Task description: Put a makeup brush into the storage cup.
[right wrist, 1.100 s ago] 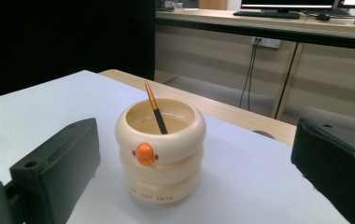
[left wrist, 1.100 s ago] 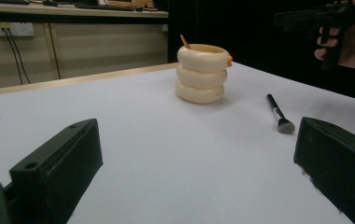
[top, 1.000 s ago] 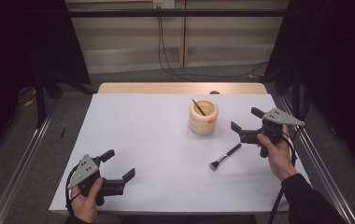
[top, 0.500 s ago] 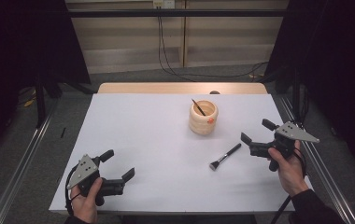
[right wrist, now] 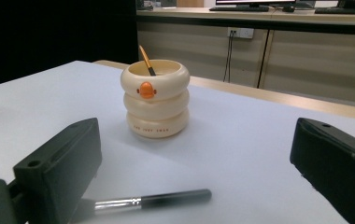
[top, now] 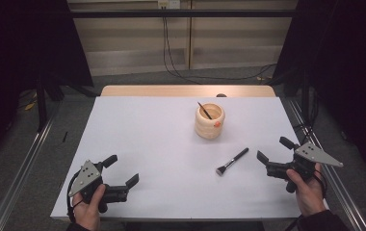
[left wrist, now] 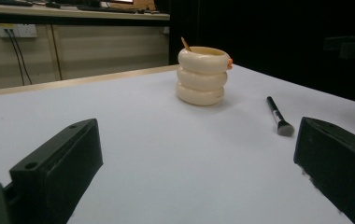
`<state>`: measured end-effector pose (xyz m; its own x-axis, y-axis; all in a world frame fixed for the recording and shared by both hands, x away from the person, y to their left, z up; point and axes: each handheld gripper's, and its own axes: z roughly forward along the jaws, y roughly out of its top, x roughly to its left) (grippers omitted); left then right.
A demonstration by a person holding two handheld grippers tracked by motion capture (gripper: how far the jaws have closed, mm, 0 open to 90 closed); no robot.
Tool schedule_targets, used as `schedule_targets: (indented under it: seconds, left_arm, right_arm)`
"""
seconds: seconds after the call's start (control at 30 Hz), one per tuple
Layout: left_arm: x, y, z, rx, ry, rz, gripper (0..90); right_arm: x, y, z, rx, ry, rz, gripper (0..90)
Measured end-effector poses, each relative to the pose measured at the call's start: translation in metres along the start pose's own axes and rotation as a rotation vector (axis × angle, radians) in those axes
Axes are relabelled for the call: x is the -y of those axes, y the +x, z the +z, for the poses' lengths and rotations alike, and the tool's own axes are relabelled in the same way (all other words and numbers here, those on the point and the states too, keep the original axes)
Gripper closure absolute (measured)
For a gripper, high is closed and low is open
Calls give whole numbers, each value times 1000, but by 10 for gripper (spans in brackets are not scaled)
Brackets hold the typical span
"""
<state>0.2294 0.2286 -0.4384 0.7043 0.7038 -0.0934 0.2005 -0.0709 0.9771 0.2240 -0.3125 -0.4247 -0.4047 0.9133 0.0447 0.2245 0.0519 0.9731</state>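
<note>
White sheet [top: 162, 144] over the desk [top: 186, 90], pale wood showing as a strip along the far edge; one cream holder [top: 209, 121] of three stacked rings, upright right of centre toward the far side, with one small orange knob on its front and one thin brush handle [top: 204, 110] leaning out of its mouth; one loose makeup brush [top: 232, 161] lying flat on the sheet, nearer than the holder and apart from it, bristle end toward the near edge, dark handle slanting away to the right; two hand-held tools in all: left gripper [top: 123, 174] at the near left corner, jaws spread wide and grasping nothing, well apart from brush and holder; right gripper [top: 273, 150] near the right edge, jaws likewise parted and empty, just right of the loose brush without touching it; same loose brush low between the jaws in the right gripper view [right wrist: 152, 200], holder [right wrist: 155, 98] standing beyond it; one hand on each tool, two in total; grey three-cornered plate on top of each, two counted; beyond the desk, beige wall panels, one wall socket with dark cables [top: 166, 43] hanging down, grey floor, metal rails along both sides, dark surroundings left and right.
</note>
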Motion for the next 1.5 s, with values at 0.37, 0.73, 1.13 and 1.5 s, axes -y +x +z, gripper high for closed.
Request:
schedule_targets:
  seconds: [0.37, 0.73, 1.13, 1.5]
  left_arm:
    - [-2, -2, -3, 5, -16, 12, 9]
    - [-2, -1, -2, 6, -14, 2, 8]
    - [-1, 1, -2, 14, -16, -19, 8]
    - [-1, -2, 0, 16, -5, 5, 8]
  right_arm:
    - [9, 1, -22, 23, -10, -15, 14]
    - [8, -1, -23, 18, -25, -15, 9]
    - [0, 1, -15, 1, -39, -22, 3]
    - [-12, -3, 6, -23, -47, -49, 2]
